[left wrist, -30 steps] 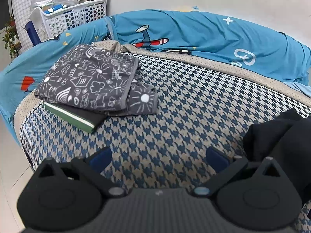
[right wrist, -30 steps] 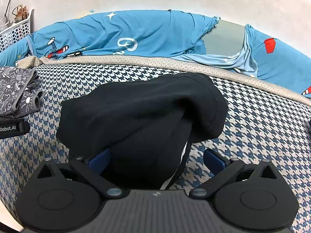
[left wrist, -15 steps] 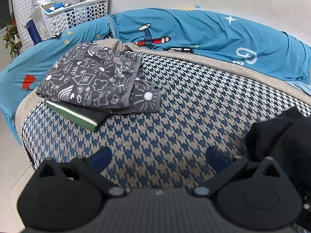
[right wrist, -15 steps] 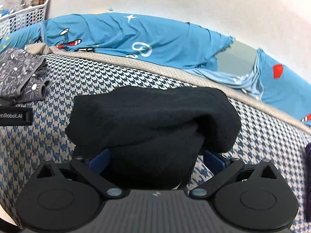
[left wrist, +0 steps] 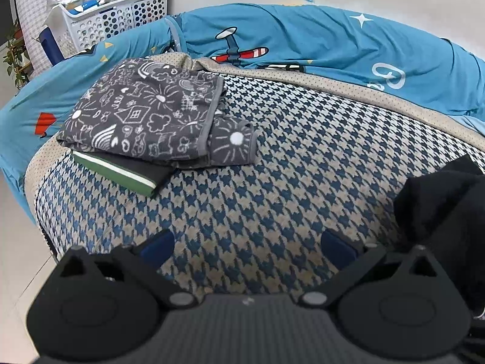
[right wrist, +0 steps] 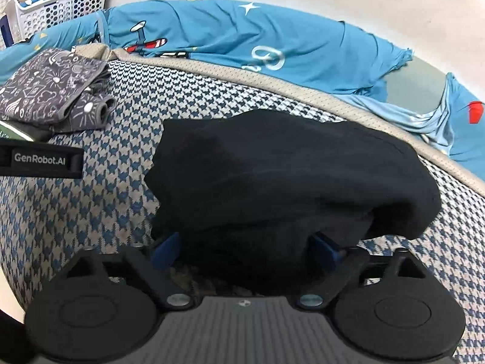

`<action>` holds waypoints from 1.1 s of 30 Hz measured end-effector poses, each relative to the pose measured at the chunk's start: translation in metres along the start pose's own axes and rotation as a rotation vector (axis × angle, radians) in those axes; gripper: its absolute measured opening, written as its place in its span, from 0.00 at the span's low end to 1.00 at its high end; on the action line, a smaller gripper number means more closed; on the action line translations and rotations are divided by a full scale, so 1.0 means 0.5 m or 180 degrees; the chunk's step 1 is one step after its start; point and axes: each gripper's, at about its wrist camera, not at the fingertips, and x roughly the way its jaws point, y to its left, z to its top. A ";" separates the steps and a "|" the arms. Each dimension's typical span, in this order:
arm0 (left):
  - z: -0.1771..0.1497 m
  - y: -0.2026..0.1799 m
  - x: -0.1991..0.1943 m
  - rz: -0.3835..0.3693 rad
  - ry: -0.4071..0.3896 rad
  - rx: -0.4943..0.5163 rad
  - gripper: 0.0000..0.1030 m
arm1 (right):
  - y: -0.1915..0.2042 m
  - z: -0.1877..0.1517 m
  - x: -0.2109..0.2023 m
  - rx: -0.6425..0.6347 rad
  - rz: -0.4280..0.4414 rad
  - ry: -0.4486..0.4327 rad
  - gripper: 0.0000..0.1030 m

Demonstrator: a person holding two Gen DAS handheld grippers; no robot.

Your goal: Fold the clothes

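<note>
A bundled black garment (right wrist: 282,188) lies on the houndstooth bed cover (right wrist: 91,212). My right gripper (right wrist: 247,250) has its blue fingers spread wide around the garment's near edge, with cloth between them. The same garment shows at the right edge of the left wrist view (left wrist: 445,209). My left gripper (left wrist: 247,247) is open and empty above the cover (left wrist: 272,166), left of the black garment. A folded grey doodle-print garment (left wrist: 151,115) lies on a folded dark garment with a green and white edge (left wrist: 121,173) at the far left.
A blue cartoon-print sheet (left wrist: 303,39) is bunched along the back of the bed by the wall. A white laundry basket (left wrist: 118,18) with clutter stands at the back left. The bed's left edge drops to a pale floor (left wrist: 15,257). The left gripper's body (right wrist: 42,160) shows in the right view.
The right gripper has swung left and closer over the black garment, so the folded stack and basket now show. The left gripper has barely moved.
</note>
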 end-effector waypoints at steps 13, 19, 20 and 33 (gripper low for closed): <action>0.002 0.012 0.000 0.0020 0.0003 -0.0033 1.00 | -0.006 0.011 -0.013 0.0151 0.0213 -0.0409 0.35; 0.005 0.014 -0.005 0.0013 -0.0023 -0.0041 1.00 | 0.044 0.006 -0.045 -0.0407 0.0305 -0.0803 0.28; 0.006 0.016 -0.006 0.0012 -0.0021 -0.0047 1.00 | 0.056 0.002 -0.045 -0.0533 0.0328 -0.0813 0.27; 0.011 0.014 -0.016 -0.0135 -0.0047 -0.0134 1.00 | 0.123 -0.046 -0.051 -0.1290 0.0758 -0.0643 0.46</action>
